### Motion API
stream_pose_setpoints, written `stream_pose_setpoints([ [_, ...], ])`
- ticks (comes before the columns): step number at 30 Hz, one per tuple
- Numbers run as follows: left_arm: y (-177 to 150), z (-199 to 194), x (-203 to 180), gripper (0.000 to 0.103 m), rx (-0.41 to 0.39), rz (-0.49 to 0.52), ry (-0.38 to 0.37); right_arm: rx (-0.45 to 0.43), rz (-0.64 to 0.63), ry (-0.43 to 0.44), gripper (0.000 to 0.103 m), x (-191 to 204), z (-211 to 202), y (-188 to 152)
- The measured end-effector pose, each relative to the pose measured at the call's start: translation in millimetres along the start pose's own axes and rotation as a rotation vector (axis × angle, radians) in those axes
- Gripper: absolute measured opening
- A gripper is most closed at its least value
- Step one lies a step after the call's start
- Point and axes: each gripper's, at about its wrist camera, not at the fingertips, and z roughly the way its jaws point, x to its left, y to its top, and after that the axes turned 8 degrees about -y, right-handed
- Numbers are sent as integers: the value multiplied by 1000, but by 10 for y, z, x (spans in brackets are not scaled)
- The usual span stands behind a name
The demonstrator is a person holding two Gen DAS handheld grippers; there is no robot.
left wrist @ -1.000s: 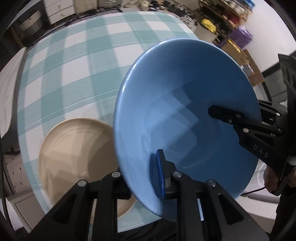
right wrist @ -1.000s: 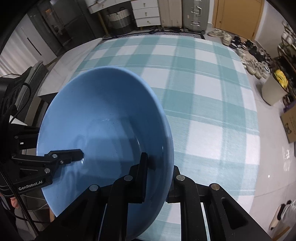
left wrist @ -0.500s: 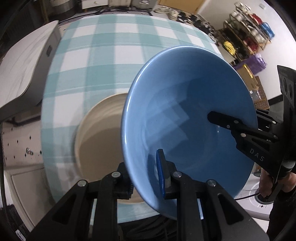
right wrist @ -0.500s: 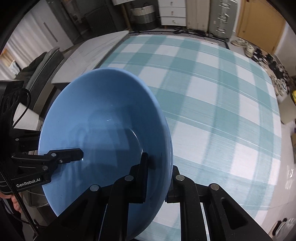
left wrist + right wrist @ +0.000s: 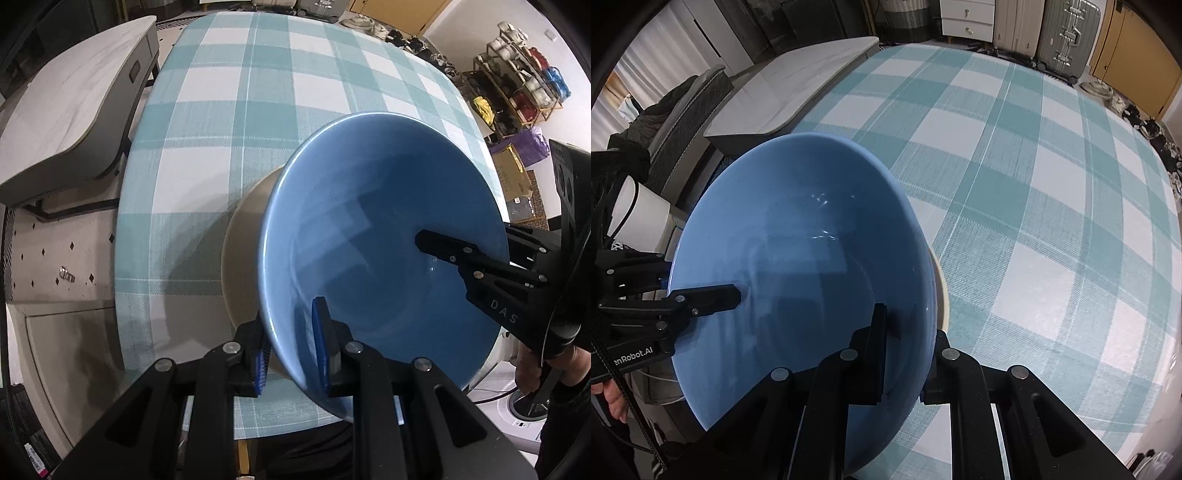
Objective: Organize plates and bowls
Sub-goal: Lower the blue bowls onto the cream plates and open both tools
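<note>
A large blue bowl point(image 5: 380, 236) is held tilted above the checked table by both grippers on opposite rims. My left gripper point(image 5: 291, 343) is shut on the bowl's near rim, one finger inside and one outside. My right gripper point(image 5: 908, 332) is shut on the opposite rim of the bowl point(image 5: 798, 266); it also shows in the left wrist view point(image 5: 480, 269). A beige plate point(image 5: 240, 251) lies on the table under the bowl, mostly hidden; only a sliver of it point(image 5: 942, 291) shows in the right wrist view.
The table wears a teal and white checked cloth point(image 5: 229, 110). A grey low bench point(image 5: 66, 110) stands beside its left edge. Shelves with clutter point(image 5: 517, 74) stand to the far right. Suitcases point(image 5: 1063, 33) stand beyond the table's far end.
Both grippers have carried the blue bowl leftward over the beige plate. The plate, earlier open to view at the left, is now mostly covered by the bowl.
</note>
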Motion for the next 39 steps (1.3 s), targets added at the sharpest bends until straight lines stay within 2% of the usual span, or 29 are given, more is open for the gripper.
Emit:
stream_pose_setpoints([
  [5, -3, -7, -23, 18, -7, 19, 11, -9, 9, 10, 12, -6, -6, -31],
  [18, -28, -25, -54, 18, -21, 23, -18, 1, 47, 74, 13, -161, 114, -83],
  [39, -23, -52, -73, 21, -24, 17, -19, 20, 60, 97, 16, -204, 190, -108],
])
